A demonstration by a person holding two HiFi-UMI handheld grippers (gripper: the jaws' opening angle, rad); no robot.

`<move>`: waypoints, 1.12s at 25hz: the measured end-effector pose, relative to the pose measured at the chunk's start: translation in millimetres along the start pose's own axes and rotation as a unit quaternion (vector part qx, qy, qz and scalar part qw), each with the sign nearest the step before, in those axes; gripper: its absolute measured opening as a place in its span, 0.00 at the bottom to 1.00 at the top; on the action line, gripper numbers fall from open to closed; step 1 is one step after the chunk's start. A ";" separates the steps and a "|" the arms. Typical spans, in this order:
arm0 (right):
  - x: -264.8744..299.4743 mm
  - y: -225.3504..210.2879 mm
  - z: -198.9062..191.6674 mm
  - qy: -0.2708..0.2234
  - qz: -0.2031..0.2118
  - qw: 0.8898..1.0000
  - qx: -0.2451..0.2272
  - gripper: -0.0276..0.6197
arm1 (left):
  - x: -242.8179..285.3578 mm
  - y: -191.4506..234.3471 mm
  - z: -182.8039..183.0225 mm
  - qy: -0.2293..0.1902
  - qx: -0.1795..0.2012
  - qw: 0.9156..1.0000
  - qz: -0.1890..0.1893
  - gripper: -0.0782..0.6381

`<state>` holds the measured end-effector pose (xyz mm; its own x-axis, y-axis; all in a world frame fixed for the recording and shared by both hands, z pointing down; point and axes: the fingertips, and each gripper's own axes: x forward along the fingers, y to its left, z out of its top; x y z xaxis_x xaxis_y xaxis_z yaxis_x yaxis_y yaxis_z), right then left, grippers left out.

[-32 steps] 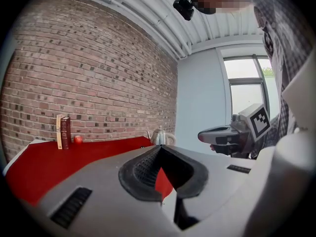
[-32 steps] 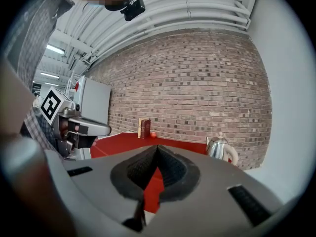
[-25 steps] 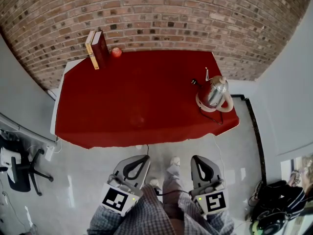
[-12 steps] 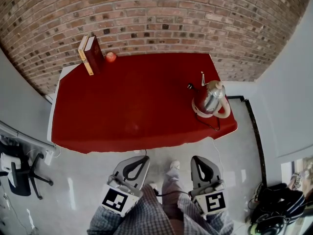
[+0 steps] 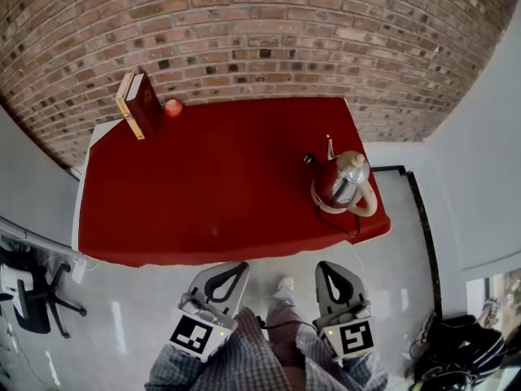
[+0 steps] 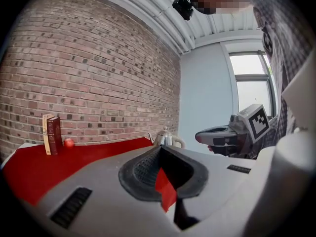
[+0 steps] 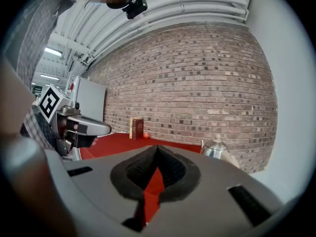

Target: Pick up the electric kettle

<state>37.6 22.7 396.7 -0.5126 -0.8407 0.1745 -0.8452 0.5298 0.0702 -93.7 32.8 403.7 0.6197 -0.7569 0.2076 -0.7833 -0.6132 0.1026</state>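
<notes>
head view: books (image 5: pixel 138 104) and a red ball (image 5: pixel 172 107) stand at the table's (image 5: pixel 220 190) far left corner. the left gripper (image 5: pixel 239 265) and right gripper (image 5: pixel 323 266) hang short of the near edge, jaws pressed together, empty. the kettle (image 5: pixel 342 179) sits near the right edge. this looks like the approach; next, the right jaws must spread and reach its handle (image 5: pixel 371 203). no writing is legible.

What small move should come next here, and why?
Probably reach the right claw forward toward the shiny metal electric kettle, opening the claw on the way: the kettle stands on that side of the red-covered table, and the claw is shut, short of the table's edge.
</notes>
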 end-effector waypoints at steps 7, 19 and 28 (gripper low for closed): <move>17.2 -41.7 -10.8 0.035 -0.008 0.999 -0.008 0.05 | 43.2 7.4 8.8 0.001 -0.005 1.000 0.001 0.11; 46.2 -106.9 -13.7 0.037 0.005 0.999 0.006 0.05 | 106.6 9.9 21.4 0.002 -0.013 1.000 0.021 0.11; 58.9 -160.5 -18.7 0.037 -0.001 0.999 0.004 0.05 | 147.7 9.4 34.2 -0.003 -0.012 0.999 0.040 0.11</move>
<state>145.9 -109.7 414.1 -0.4994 -0.8308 0.2459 -0.8472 0.5277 0.0624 -7.9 -92.4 402.1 0.5552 -0.8046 0.2105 -0.8313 -0.5449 0.1098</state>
